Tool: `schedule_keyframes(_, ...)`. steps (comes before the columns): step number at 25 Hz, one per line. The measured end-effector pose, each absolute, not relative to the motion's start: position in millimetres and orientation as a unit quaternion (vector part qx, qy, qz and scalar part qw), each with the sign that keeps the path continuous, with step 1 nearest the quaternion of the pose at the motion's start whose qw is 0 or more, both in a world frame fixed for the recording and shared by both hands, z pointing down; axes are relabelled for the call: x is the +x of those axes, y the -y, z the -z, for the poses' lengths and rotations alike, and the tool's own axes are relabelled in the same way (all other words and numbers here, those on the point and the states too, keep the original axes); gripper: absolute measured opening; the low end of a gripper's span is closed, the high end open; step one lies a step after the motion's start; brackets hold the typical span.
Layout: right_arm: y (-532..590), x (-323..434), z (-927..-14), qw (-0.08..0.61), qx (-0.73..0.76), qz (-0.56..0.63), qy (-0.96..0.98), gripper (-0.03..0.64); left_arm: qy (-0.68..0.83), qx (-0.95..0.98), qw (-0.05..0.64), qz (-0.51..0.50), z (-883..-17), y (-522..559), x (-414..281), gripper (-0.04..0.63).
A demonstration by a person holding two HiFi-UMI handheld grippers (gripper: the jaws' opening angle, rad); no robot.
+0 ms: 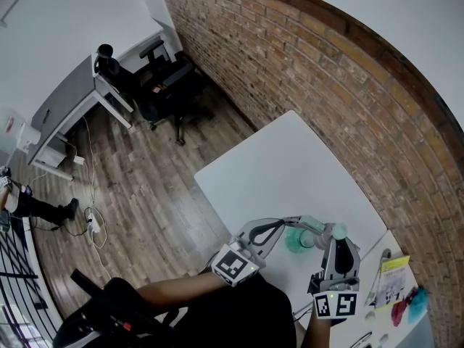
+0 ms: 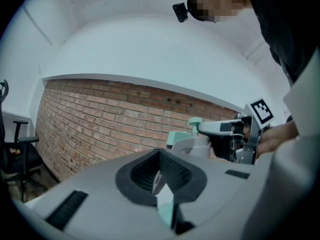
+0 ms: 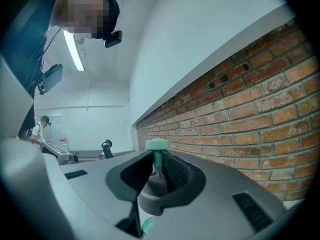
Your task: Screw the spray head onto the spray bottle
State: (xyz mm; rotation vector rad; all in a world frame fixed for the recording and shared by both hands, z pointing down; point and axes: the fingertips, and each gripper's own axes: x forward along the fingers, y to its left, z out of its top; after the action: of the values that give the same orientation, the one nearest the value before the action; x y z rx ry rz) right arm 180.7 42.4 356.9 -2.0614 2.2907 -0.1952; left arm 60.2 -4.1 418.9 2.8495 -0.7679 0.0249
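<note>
- Grey desk (image 1: 69, 111) and black office chair (image 1: 163, 75): far left on the wood-plank floor (image 1: 138, 194), well apart from the work.
- White table (image 1: 290, 165): smooth and matte, one long edge against the rough red brick wall (image 1: 326, 71).
- Left gripper (image 2: 160, 178): grey moulded shell with ribbed black pads. Its jaws are pressed together on the spray bottle (image 1: 295, 241), a translucent pale-teal body at the table's near end.
- Spray head (image 3: 156, 179): rounded grey housing with a teal cap, directly above the bottle. How far it is seated cannot be told.
- Right gripper (image 1: 338, 243): jaws narrowly parted, clamped on the grey housing and screening the bottle's neck from above.
- Yellow-green leaflet (image 1: 391, 278): on the table's right end.
</note>
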Motion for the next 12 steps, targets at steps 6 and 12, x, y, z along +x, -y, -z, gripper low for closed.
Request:
schedule_keyframes(6,-41.4,182.1,-369.4,0.020,-0.668,0.068,-0.741,0.060,0.263,0.959,0.102,-0.007,-413.9,6.0,62.7,0.002)
schedule_keyframes(12,-43.8,179.4,-385.3,0.008,-0.668,0.070,-0.741,0.060,0.267,0.958,0.100,-0.006,-413.1,5.8,60.5,0.002)
